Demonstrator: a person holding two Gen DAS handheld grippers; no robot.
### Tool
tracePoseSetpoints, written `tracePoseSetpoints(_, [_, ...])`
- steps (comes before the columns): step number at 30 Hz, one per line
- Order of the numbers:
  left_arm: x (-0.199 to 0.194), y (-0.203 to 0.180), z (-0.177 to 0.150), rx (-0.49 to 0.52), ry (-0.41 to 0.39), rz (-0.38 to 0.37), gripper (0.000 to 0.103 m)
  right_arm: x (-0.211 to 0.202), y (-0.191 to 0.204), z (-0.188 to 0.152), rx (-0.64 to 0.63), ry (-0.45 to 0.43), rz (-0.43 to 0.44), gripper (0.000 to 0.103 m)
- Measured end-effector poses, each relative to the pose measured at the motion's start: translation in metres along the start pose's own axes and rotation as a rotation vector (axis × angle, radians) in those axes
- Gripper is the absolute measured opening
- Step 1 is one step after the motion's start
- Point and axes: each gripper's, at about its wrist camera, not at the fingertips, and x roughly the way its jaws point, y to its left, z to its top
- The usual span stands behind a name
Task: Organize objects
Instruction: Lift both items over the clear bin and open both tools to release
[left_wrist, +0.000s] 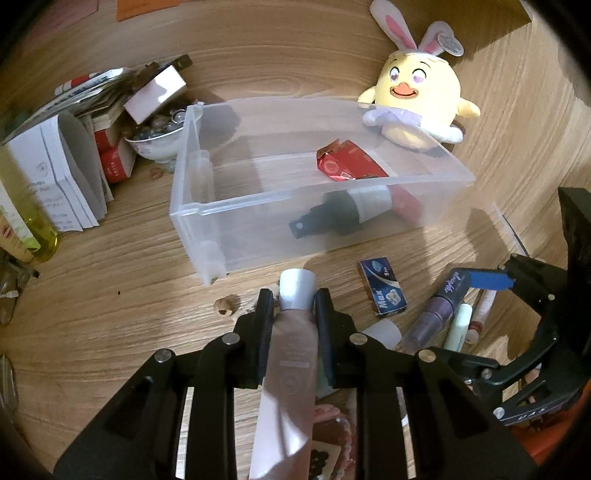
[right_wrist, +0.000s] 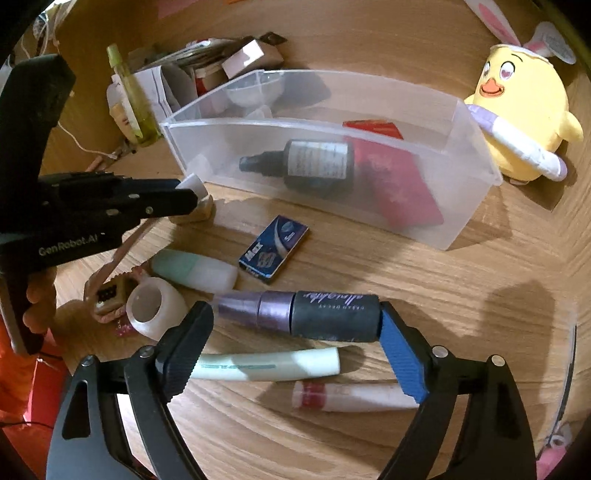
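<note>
Stock at this moment, wooden surface (right_wrist: 369, 266):

Left claw (left_wrist: 293, 295): clamped on a pink squeeze tube (left_wrist: 291, 354) with white cap, cap pointing toward 12 o'clock, just short of the clear plastic bin (left_wrist: 207, 206).

Right claw (right_wrist: 295, 325): spread wide, its tips flanking a purple-and-black cosmetic bottle (right_wrist: 295, 314) that lay crosswise on the surface; blue pad seemingly touching the black end, no grip made.

Bin contents: dark spray bottle (right_wrist: 314, 162), red packet (right_wrist: 402, 184).

Loose items: blue "Max" box (right_wrist: 273, 249) at 12 o'clock of the right claw, mint tube (right_wrist: 266, 363), white-and-red tube (right_wrist: 351, 397).

Yellow chick plush (left_wrist: 421, 96) sat beyond the bin at 1 o'clock.

Step judged in hand: carrying the pink tube to the bin. Next move called for lifting it over the near wall and releasing; the right claw would need closing on the bottle.
</note>
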Motion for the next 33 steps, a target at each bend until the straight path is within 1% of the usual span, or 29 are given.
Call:
tracePoseSetpoints(7, [-0.008, 0.007, -0.002, -0.026, -0.032, -0.017, 0.023, 0.011, 0.004, 0.000, 0.029, 0.019, -0.031, 0.094])
tracePoseSetpoints(11, [-0.016, 0.009, -0.001, -0.032, -0.061, -0.017, 0.023, 0.014, 0.005, 0.002, 0.050, 0.008, -0.053, 0.094])
tracePoseSetpoints(15, [-0.026, 0.013, 0.002, -0.043, -0.093, -0.023, 0.023, 0.014, 0.009, -0.001, 0.027, -0.006, -0.084, 0.092])
tracePoseSetpoints(20, [-0.041, 0.017, 0.008, -0.056, -0.137, -0.027, 0.022, 0.003, 0.011, -0.003, -0.005, -0.045, -0.126, 0.092])
tracePoseSetpoints(23, [-0.050, 0.019, 0.012, -0.065, -0.167, -0.027, 0.022, -0.005, 0.009, 0.000, -0.006, -0.070, -0.132, 0.092])
tracePoseSetpoints(33, [-0.084, 0.013, 0.026, -0.072, -0.267, -0.036, 0.022, -0.045, -0.010, 0.021, 0.022, -0.201, -0.141, 0.092])
